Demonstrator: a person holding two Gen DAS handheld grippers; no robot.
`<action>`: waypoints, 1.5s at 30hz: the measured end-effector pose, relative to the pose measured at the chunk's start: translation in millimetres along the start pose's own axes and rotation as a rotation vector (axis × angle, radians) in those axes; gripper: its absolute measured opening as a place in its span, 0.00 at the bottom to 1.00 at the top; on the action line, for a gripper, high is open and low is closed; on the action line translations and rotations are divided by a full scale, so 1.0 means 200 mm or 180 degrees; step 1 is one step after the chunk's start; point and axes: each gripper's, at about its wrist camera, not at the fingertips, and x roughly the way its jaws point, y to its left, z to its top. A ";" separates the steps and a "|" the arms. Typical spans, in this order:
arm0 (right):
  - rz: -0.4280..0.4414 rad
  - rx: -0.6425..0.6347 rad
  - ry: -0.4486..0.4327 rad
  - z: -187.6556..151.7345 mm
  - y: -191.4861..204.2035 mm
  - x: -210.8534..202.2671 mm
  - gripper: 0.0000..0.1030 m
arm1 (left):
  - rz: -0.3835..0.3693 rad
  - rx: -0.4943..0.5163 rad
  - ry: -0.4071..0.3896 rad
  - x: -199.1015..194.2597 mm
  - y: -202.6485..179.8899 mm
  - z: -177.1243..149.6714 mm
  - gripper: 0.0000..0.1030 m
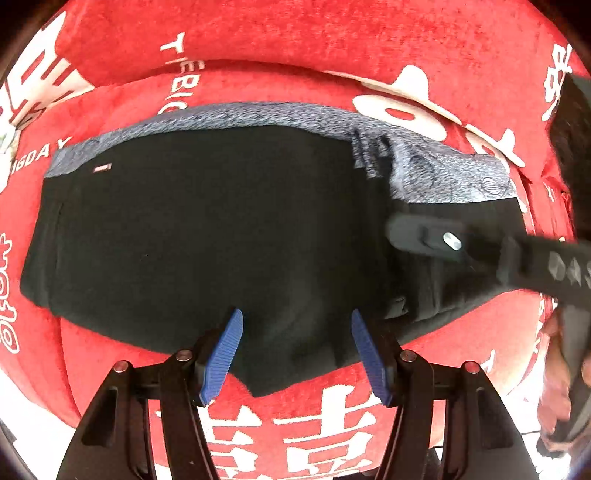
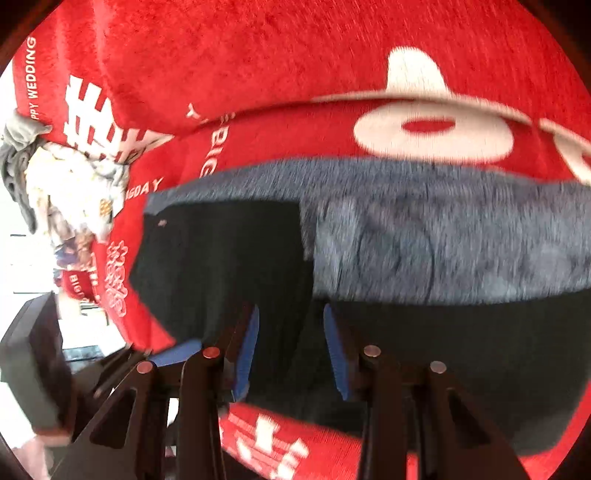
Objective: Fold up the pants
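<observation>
Red cover (image 1: pixel 332 37), white lettering, black pants (image 1: pixel 203 229)

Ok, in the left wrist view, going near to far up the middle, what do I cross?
left hand-held gripper → black pants → grey waistband → red blanket.

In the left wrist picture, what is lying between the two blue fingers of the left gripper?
In the left wrist view, the near edge of the black pants lies between the left gripper fingers, with red blanket below it.
</observation>
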 end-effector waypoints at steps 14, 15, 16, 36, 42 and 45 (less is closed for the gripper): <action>-0.0182 0.0384 -0.0038 -0.29 0.01 -0.12 0.50 | 0.0036 0.0059 -0.0054 -0.10 0.08 -0.05 0.72; -0.0200 0.0384 -0.0024 -0.30 0.02 -0.12 0.53 | 0.0062 0.0057 -0.0059 -0.11 0.08 -0.05 0.72; -0.0214 0.0382 -0.0018 -0.31 0.03 -0.12 0.53 | 0.0068 0.0050 -0.0059 -0.11 0.09 -0.06 0.72; -0.0983 -0.0559 0.0095 -0.31 0.38 0.06 0.83 | -0.0032 -0.0826 -0.0066 -0.09 0.58 -0.17 0.89; -0.0963 -0.0698 0.0224 -0.29 0.45 0.12 1.00 | -0.0036 -0.1379 -0.0144 -0.08 0.86 -0.21 0.89; -0.0877 -0.0608 0.0346 -0.28 0.44 0.15 1.00 | -0.0165 -0.1609 -0.0169 -0.06 0.99 -0.22 0.89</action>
